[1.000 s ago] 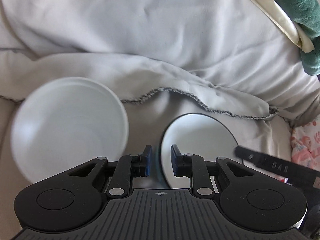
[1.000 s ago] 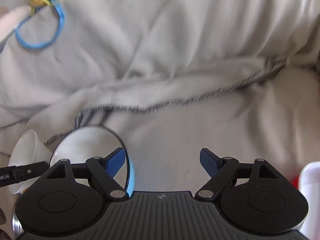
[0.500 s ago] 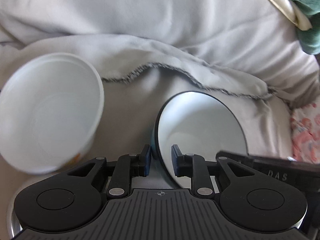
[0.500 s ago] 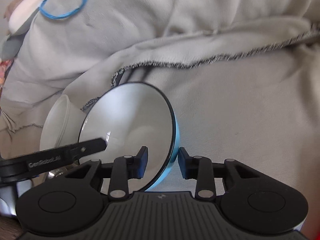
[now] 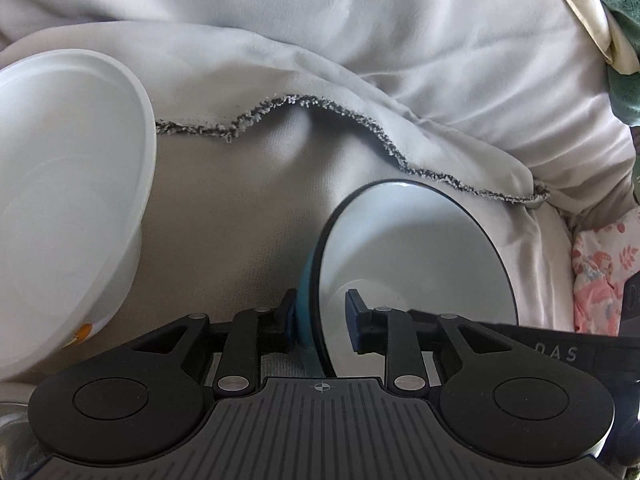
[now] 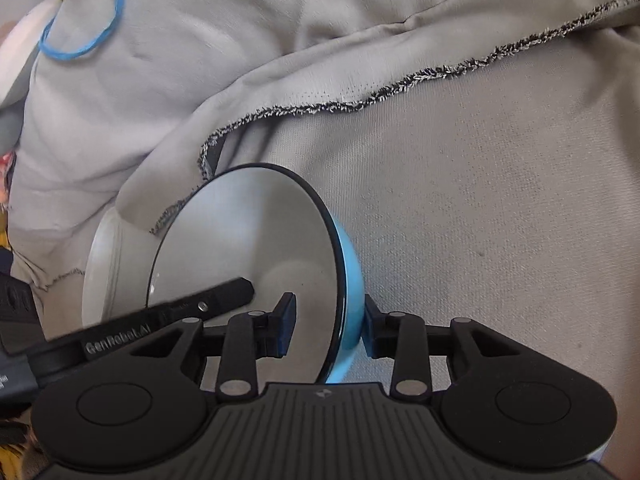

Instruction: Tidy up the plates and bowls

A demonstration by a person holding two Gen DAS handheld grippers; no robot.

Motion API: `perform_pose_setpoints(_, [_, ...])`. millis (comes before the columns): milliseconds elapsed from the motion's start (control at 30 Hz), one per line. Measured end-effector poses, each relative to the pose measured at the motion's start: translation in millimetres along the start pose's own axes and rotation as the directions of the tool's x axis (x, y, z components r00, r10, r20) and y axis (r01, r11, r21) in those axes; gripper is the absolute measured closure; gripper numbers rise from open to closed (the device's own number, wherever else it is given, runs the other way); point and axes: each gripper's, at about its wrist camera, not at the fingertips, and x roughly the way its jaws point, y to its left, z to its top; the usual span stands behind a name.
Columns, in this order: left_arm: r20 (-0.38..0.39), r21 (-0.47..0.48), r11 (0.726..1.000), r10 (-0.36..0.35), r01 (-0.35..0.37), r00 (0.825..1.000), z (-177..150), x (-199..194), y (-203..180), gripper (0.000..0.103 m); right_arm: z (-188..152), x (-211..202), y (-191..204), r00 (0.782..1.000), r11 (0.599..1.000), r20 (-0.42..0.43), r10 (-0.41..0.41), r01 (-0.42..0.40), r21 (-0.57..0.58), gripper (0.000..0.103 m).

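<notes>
Glossy blue bowl, matt grey cloth

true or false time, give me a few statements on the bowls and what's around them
1. The blue bowl is white inside. True.
2. The blue bowl lies upside down on the cloth. False: it is tipped up on its edge, with its inside showing.
3. In the left wrist view a white bowl is to the left of the blue bowl. True.
4. The white bowl sits inside the blue bowl. False: they are apart, with bare cloth between them.
5. A blue loop lies on the cloth further back. True.
</notes>
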Motion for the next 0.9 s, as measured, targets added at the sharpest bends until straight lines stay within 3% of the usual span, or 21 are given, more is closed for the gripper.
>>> perform_pose_setpoints(200, [0.051,0.037,0.999,-0.016,0.014,0.999,-5,-27,-16,0.073,-11,-16,10,0.998,0.999,0.061,-0.021,0.023,-0.033,0.068])
perform_pose_setpoints(400, [0.104,0.081,0.994,-0.081,0.073,0.991,-24,-97,-48,0.071,-33,-88,35,0.981,0.998,0.194,0.008,0.004,-0.061,0.068])
perform_pose_setpoints(500, [0.06,0.111,0.989,-0.109,0.101,0.992,-44,-113,-58,0.066,-59,-120,43,0.974,0.996,0.226,0.003,0.016,-0.083,0.067])
perform_pose_setpoints(600, [-0.019,0.103,0.982,-0.155,0.156,0.988,-69,-109,-54,0.065,-87,-134,36,0.98,0.998,0.196,-0.027,0.038,-0.055,0.065])
perform_pose_setpoints(700, [-0.078,0.101,0.981,-0.157,0.165,0.984,-92,-98,-49,0.065,-109,-135,24,0.986,0.998,0.156,-0.055,0.059,-0.025,0.065])
perform_pose_setpoints(900, [-0.12,0.142,0.978,-0.137,0.154,0.983,-117,-92,-45,0.065,-144,-124,15,0.987,0.994,0.12,-0.106,0.107,-0.001,0.065])
